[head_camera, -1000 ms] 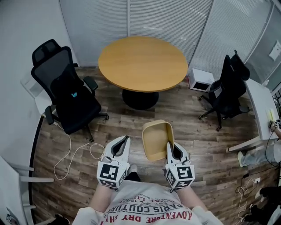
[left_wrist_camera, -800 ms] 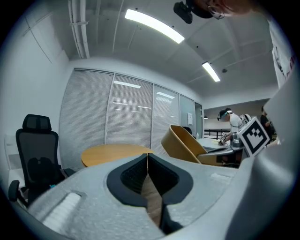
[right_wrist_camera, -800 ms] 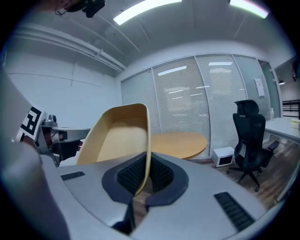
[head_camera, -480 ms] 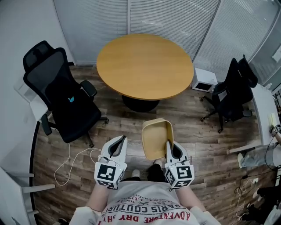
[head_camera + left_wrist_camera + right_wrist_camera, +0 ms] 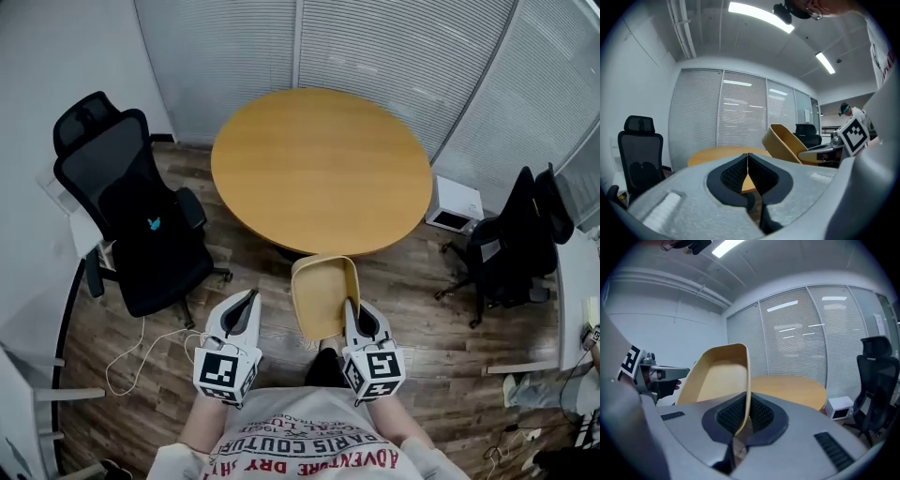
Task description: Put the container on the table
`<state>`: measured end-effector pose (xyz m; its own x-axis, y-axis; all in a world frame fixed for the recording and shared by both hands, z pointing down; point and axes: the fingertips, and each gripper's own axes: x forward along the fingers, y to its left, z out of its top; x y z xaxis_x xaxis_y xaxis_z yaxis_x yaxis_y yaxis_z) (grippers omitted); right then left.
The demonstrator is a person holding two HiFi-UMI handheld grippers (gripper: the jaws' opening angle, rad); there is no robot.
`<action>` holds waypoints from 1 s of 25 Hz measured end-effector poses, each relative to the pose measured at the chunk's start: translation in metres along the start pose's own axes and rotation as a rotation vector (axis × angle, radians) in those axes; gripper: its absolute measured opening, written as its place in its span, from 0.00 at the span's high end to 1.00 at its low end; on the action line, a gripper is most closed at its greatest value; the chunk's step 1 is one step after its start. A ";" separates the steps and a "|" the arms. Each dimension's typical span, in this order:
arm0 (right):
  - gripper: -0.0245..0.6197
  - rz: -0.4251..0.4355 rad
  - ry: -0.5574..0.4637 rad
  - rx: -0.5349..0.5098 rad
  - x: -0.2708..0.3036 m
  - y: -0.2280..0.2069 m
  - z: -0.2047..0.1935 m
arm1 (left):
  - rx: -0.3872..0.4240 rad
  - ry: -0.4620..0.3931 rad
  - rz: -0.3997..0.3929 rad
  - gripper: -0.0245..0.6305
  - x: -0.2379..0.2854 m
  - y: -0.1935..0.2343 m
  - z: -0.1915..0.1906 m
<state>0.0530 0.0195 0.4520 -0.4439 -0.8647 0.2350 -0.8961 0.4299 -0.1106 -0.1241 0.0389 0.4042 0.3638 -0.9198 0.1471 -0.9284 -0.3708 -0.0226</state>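
Right gripper [image 5: 743, 422] jaws pinch the tan container [image 5: 719, 376] by its rim. Left gripper [image 5: 748, 169] jaws pressed together, empty. Counter [image 5: 319, 169] lies ahead. Shirt [image 5: 309, 448] reads "ADVENTURE".

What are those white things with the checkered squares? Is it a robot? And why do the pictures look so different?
It is not a robot. A person holds two pinching tools called grippers. One picture comes from a camera on the person's head, looking down. It shows the left gripper and the right gripper at the bottom. The two round pictures come from small cameras riding on each gripper. The right gripper pinches one wall of a tan container, which hangs tilted in the air. The left gripper is shut with nothing in it. Ahead stands a round wooden table with nothing on it, and a black chair beside it.
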 end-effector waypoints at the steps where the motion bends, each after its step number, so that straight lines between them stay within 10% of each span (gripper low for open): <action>1: 0.95 0.016 0.000 -0.007 0.012 -0.011 0.007 | 0.000 -0.009 0.011 0.94 0.016 0.000 0.007; 13: 0.95 0.101 0.055 -0.045 0.133 -0.169 0.057 | -0.032 0.021 0.104 0.94 0.188 -0.026 0.036; 25: 0.95 0.067 0.102 -0.037 0.240 -0.207 0.060 | -0.058 0.024 0.060 0.94 0.294 0.032 0.032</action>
<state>0.1319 -0.2926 0.4730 -0.4985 -0.8036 0.3251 -0.8626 0.4971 -0.0939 -0.0442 -0.2469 0.4147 0.3062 -0.9365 0.1710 -0.9515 -0.3066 0.0247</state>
